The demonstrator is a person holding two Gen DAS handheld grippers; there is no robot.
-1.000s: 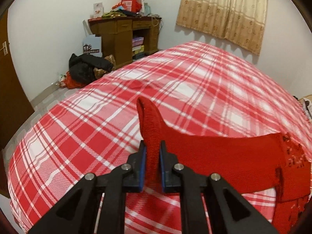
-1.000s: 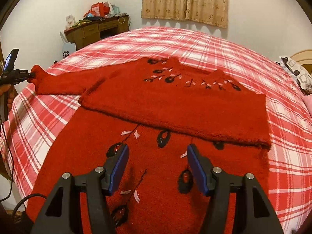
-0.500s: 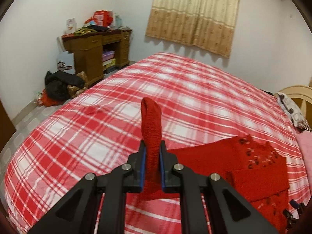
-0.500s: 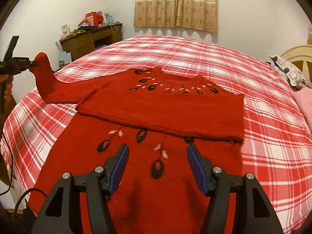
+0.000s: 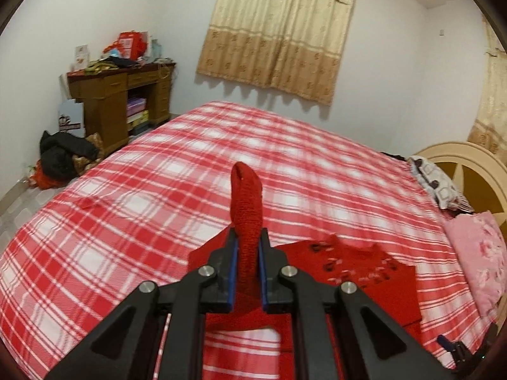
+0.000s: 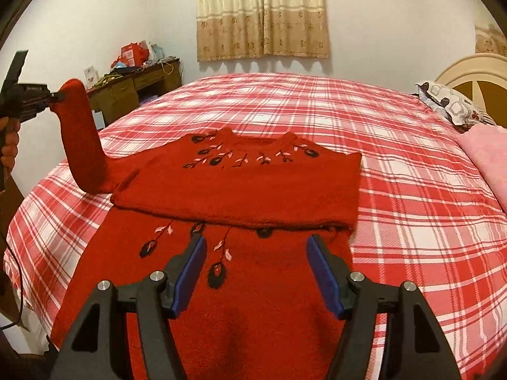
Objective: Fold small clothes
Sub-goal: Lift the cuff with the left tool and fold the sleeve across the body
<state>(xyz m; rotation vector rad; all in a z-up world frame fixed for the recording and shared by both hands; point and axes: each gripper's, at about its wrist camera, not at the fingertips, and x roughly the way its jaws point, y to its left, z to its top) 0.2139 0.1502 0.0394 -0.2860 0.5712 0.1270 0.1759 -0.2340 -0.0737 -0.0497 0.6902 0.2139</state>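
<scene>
A red knit sweater with black and pink flower stitching lies on the red-and-white plaid bed. Its right sleeve is folded across the chest. My left gripper is shut on the cuff of the left sleeve and holds it up above the bed; in the right wrist view the left gripper is at the far left with the sleeve hanging from it. My right gripper is open and empty, hovering over the sweater's lower body.
A wooden desk with clutter stands against the far wall, with dark clothes on the floor beside it. A patterned pillow, pink bedding and a cream headboard are at the right. A curtain hangs behind.
My left gripper has lifted the sleeve cuff higher off the bed and swung toward the sweater's body. My right gripper has drawn back a little, still open.
</scene>
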